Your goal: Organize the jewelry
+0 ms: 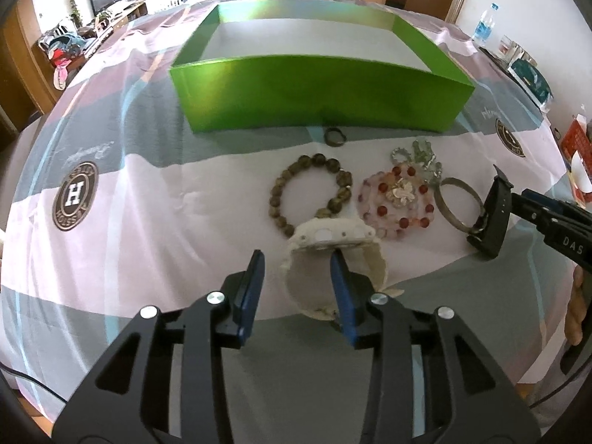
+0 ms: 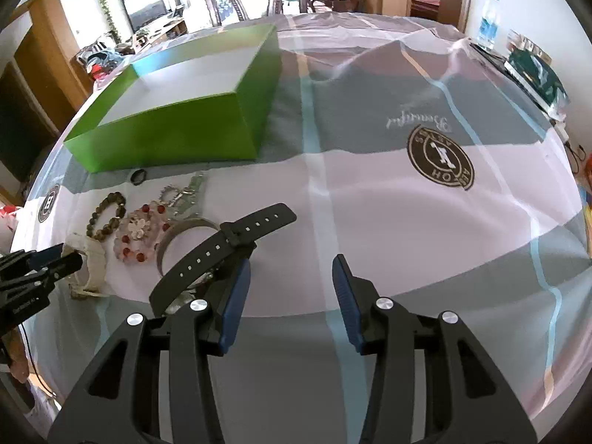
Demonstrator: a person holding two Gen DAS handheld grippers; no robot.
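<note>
L tongs (image 1: pixel 298 259): spread wide, nothing pinched; right pad (image 1: pixel 342 288) sits inside the loop of the white watch (image 1: pixel 333 236), left pad outside it, low over the cloth.
R tongs (image 2: pixel 290 281): spread, empty; left pad (image 2: pixel 235 296) touching or just beside the black watch (image 2: pixel 222 248) strap, can't tell which.
Jewelry: all in a cluster on the table (image 2: pixel 407 240) cloth, btwn the tongs and the near wall of the green box (image 1: pixel 322 92); box looks empty, so task prob. at its start.
Risk 1: L tongs closing on the strap only; watch head may swing & drag the brown bead bracelet (image 1: pixel 310 196), which touches it.
Risk 2: R pad nudging the black watch, which rests against the metal bangle (image 1: pixel 457 203); bangle could roll or slide w/ it.
Risk 3: pink-red bead bracelet (image 1: pixel 397 203) w/ gold charm touches the white watch & the silver chain pieces (image 1: pixel 418 155); a snag would pull several at once.
Risk 4: cloth is loose & wrinkled; a low pad could catch it & shift the lot.
In the way: box near wall is tall, so items must be lifted clear over it; small dark ring (image 1: pixel 335 137) lies right at its foot.
Around: water bottle (image 2: pixel 488 18) & clutter at the far right table edge, well apart.
</note>
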